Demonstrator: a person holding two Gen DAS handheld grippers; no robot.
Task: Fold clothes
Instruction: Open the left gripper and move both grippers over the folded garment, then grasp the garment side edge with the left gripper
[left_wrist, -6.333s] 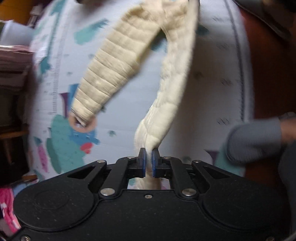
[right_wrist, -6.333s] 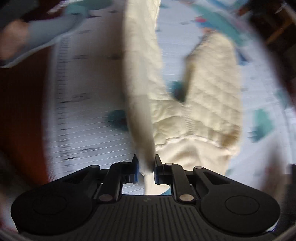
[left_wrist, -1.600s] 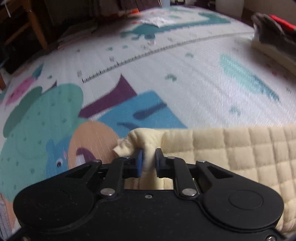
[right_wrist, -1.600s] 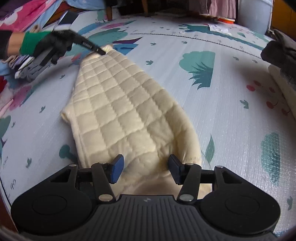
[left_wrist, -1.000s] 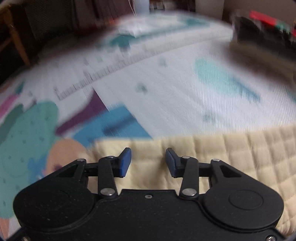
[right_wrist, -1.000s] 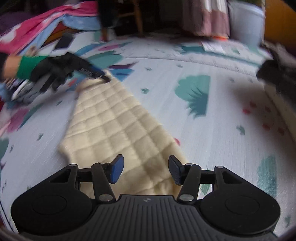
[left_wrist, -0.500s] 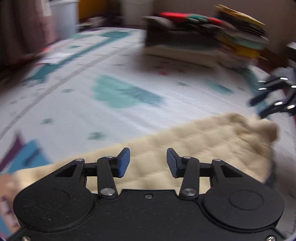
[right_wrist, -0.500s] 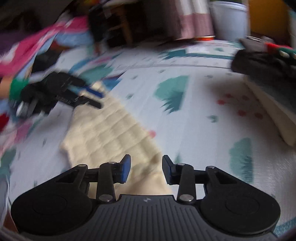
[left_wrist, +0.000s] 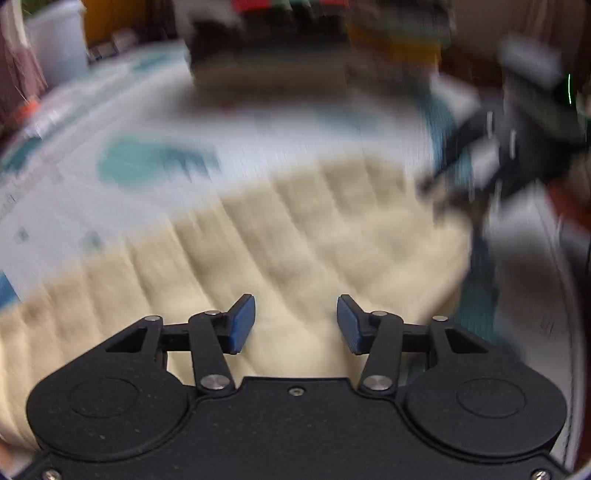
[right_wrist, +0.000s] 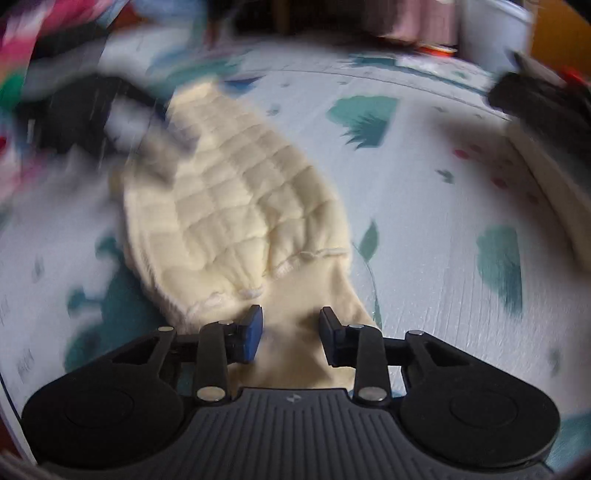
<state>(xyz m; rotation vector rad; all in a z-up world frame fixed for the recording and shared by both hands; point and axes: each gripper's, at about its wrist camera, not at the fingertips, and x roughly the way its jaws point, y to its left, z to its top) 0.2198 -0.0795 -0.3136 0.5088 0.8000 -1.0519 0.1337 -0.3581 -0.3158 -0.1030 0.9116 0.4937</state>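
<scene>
Plainly, we had both tongs open and empty; the cream quilted garment (right_wrist: 236, 192) lay flat on the play mat (right_wrist: 424, 206), its long axis running straight ahead of our right gripper (right_wrist: 290, 328) toward the left gripper (left_wrist: 295, 323) at the far end; the smooth near end sat between the right fingers, so we judged that hand nearer a grip; our left hovered low over the quilting, jaws wide, much blurred.
</scene>
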